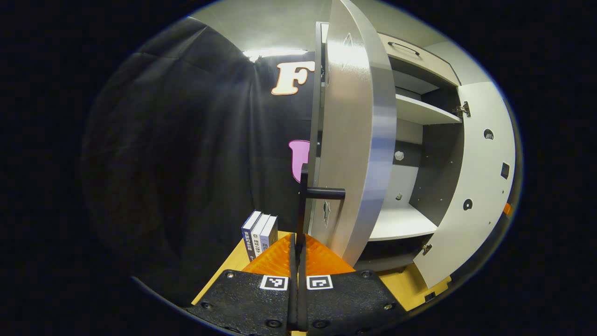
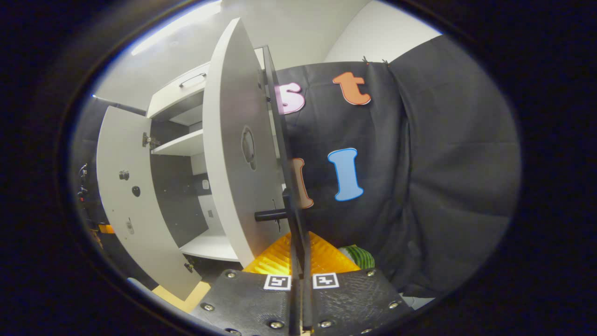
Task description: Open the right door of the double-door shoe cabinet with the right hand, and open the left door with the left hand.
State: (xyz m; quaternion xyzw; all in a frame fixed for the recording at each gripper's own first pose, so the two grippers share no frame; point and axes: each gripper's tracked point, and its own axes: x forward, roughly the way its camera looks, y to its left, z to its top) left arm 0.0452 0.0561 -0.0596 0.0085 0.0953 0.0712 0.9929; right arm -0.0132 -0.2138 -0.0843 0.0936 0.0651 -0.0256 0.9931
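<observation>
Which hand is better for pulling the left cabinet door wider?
Left. The left claw is shut on the black bar handle of the grey left door; the right claw holds the grey right door by its black handle.

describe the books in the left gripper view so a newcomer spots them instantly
Start at the shoe cabinet with both doors swung open, then drop to the wooden surface left of the left door. Three books stand upright there, spines out, against the black cloth.
</observation>
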